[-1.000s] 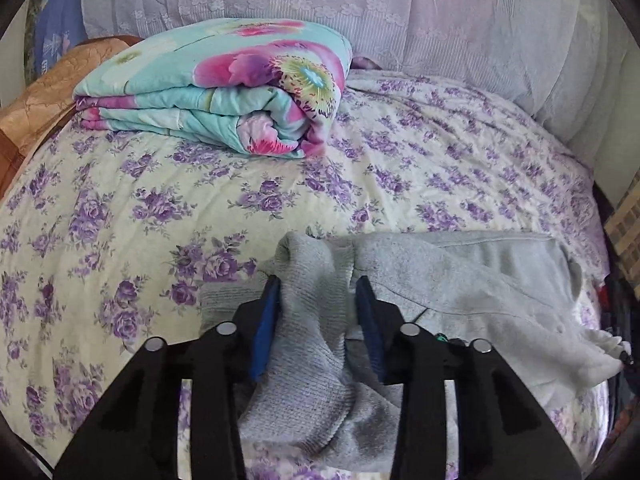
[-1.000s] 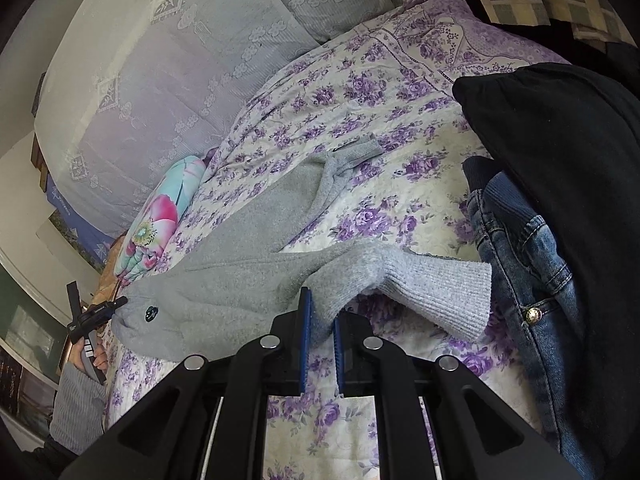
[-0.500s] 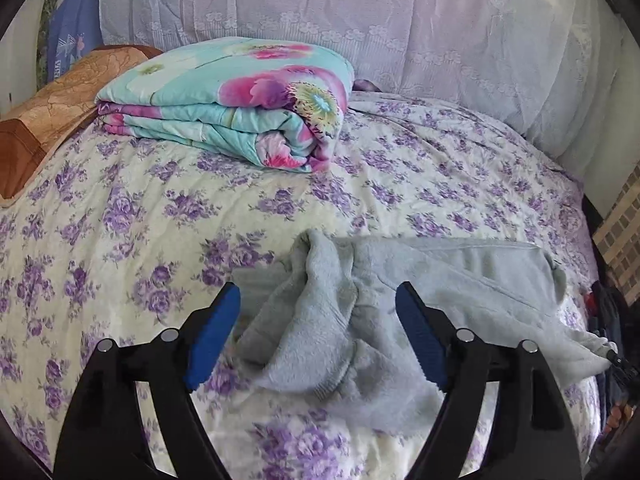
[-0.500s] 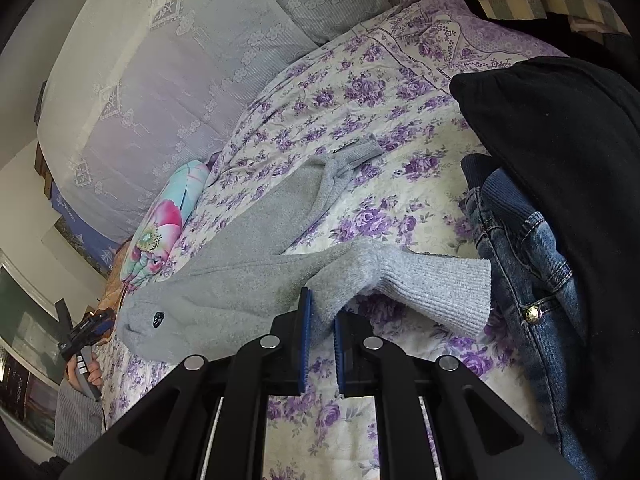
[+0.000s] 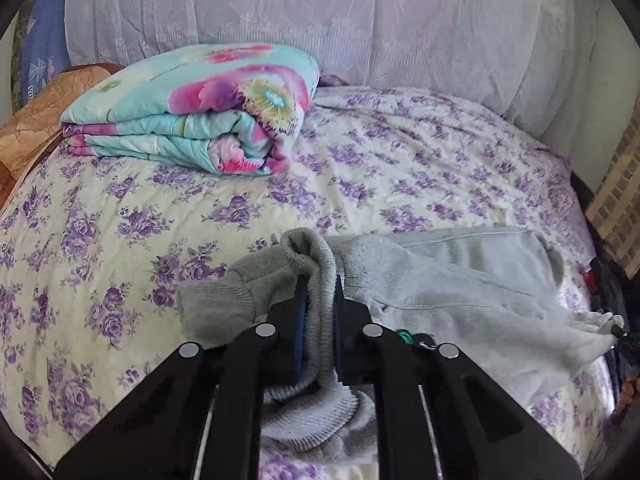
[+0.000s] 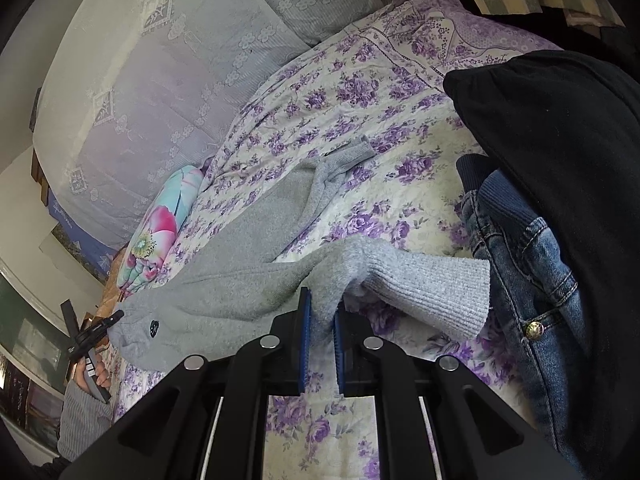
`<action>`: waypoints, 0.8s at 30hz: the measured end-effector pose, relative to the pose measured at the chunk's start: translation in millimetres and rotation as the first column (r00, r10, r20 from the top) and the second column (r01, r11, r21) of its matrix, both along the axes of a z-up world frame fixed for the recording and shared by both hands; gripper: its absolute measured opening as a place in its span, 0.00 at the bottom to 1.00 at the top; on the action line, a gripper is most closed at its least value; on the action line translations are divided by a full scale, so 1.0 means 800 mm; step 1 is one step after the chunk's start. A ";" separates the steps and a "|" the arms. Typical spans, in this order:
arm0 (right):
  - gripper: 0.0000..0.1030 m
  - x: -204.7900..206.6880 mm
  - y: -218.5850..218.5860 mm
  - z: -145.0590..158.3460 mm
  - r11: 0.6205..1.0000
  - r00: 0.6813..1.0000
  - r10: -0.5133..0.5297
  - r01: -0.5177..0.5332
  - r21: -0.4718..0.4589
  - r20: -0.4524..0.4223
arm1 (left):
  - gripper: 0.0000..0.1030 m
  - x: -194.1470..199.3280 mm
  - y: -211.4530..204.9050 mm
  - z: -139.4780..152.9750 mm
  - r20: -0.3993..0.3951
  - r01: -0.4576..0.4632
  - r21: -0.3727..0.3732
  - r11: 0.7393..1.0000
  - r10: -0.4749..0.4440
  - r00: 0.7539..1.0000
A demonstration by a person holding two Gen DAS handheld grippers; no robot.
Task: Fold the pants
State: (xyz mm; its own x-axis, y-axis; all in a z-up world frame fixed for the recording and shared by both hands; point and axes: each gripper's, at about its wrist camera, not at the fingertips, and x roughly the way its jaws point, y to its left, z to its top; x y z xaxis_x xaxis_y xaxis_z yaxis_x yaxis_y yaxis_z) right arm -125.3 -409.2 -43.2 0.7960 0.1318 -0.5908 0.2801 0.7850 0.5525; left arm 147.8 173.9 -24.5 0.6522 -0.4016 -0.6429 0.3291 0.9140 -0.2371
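Observation:
Grey knit pants [image 5: 460, 276] lie stretched across a bed with a purple-flowered sheet [image 5: 120, 216]. My left gripper [image 5: 319, 284] is shut on a bunched fold at the waistband end, which rises between the blue pads. In the right wrist view the pants [image 6: 256, 248] run from the waistband at the left to two ribbed cuffs. My right gripper [image 6: 322, 304] is shut on the near leg just behind its ribbed cuff [image 6: 440, 292]. The far leg [image 6: 340, 160] lies flat on the sheet.
A folded turquoise and pink floral quilt [image 5: 200, 108] sits at the head of the bed. Blue jeans [image 6: 528, 300] and a black garment [image 6: 560, 140] are piled at the right, by the near cuff. A lace-covered backrest [image 5: 360, 20] lines the far side.
My left gripper opened wide half a second ago, letting go of the waistband, and has now shut again on a narrower fold of it. My right gripper has kept its hold on the leg.

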 end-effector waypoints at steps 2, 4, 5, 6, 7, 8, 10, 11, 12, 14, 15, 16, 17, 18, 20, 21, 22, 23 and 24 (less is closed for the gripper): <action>0.10 -0.004 0.001 0.009 1.000 1.000 -0.010 0.011 -0.028 0.028 | 0.08 -0.030 0.010 0.020 0.037 0.015 -0.065 0.998 -0.012 0.999; 0.10 -0.009 0.001 0.021 0.998 0.998 -0.016 0.019 -0.058 0.054 | 0.08 -0.062 0.020 0.038 0.072 0.023 -0.107 0.994 -0.016 0.997; 0.10 -0.012 0.000 0.026 0.998 0.998 -0.017 0.021 -0.065 0.064 | 0.08 -0.077 0.025 0.046 0.085 0.021 -0.126 0.992 -0.010 0.996; 0.10 -0.015 -0.001 0.032 0.997 0.997 -0.017 0.022 -0.070 0.074 | 0.07 -0.092 0.031 0.055 0.093 0.020 -0.152 0.988 -0.005 0.996; 0.10 -0.019 -0.003 0.038 0.997 0.996 -0.017 0.024 -0.079 0.086 | 0.07 -0.108 0.039 0.063 0.101 0.018 -0.183 0.983 0.000 0.995; 0.10 -0.023 -0.003 0.047 0.995 0.995 -0.022 0.031 -0.090 0.102 | 0.07 -0.124 0.046 0.072 0.112 0.021 -0.210 0.978 0.002 0.994; 0.09 -0.034 -0.004 0.064 0.991 0.989 -0.033 0.051 -0.124 0.142 | 0.07 -0.154 0.058 0.090 0.149 0.031 -0.238 0.971 0.005 0.989; 0.09 -0.039 -0.005 0.073 0.988 0.987 -0.040 0.062 -0.142 0.157 | 0.07 -0.168 0.062 0.097 0.162 0.033 -0.246 0.969 0.008 0.987; 0.09 -0.044 -0.007 0.080 0.986 0.984 -0.049 0.075 -0.150 0.172 | 0.07 -0.180 0.066 0.105 0.175 0.038 -0.257 0.966 0.008 0.985; 0.08 -0.052 -0.011 0.096 0.984 0.976 -0.059 0.093 -0.152 0.210 | 0.07 -0.202 0.072 0.121 0.202 0.048 -0.273 0.961 0.009 0.979; 0.08 -0.055 -0.013 0.106 0.982 0.971 -0.060 0.099 -0.161 0.231 | 0.07 -0.210 0.074 0.130 0.218 0.053 -0.278 0.959 0.009 0.976; 0.08 -0.057 -0.014 0.117 0.979 0.967 -0.056 0.103 -0.178 0.249 | 0.07 -0.217 0.076 0.140 0.235 0.059 -0.282 0.957 0.010 0.972; 0.08 -0.054 -0.015 0.130 0.973 0.964 -0.048 0.104 -0.204 0.262 | 0.07 -0.221 0.078 0.150 0.254 0.065 -0.284 0.956 0.009 0.967; 0.08 -0.047 -0.017 0.142 0.967 0.962 -0.040 0.105 -0.232 0.269 | 0.07 -0.220 0.080 0.159 0.265 0.069 -0.283 0.957 0.009 0.964; 0.08 -0.016 -0.023 0.162 0.958 0.963 -0.012 0.089 -0.274 0.268 | 0.00 -0.211 0.087 0.172 0.289 0.044 -0.281 0.959 0.040 0.957; 0.08 0.006 -0.026 0.169 0.953 0.964 0.003 0.077 -0.295 0.264 | 0.00 -0.203 0.094 0.178 0.304 0.021 -0.279 0.960 0.068 0.950; 0.08 0.034 -0.029 0.175 0.949 0.966 0.025 0.057 -0.309 0.256 | 0.00 -0.188 0.104 0.182 0.304 -0.001 -0.291 0.957 0.094 0.948; 0.08 0.065 -0.028 0.179 0.950 0.968 0.052 0.028 -0.312 0.244 | 0.00 -0.168 0.115 0.182 0.282 -0.015 -0.322 0.947 0.110 0.953; 0.08 0.101 -0.028 0.181 0.949 0.970 0.082 -0.006 -0.314 0.229 | 0.00 -0.144 0.125 0.177 0.247 -0.032 -0.354 0.935 0.126 0.961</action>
State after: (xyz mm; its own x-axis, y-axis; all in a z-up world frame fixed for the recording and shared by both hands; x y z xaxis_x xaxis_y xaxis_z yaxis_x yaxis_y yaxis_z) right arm -44.8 -431.3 101.4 0.9149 0.0114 -0.4035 0.1323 0.9359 0.3263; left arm 32.8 273.8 117.3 0.8166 -0.5062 -0.2773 0.3519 0.8175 -0.4559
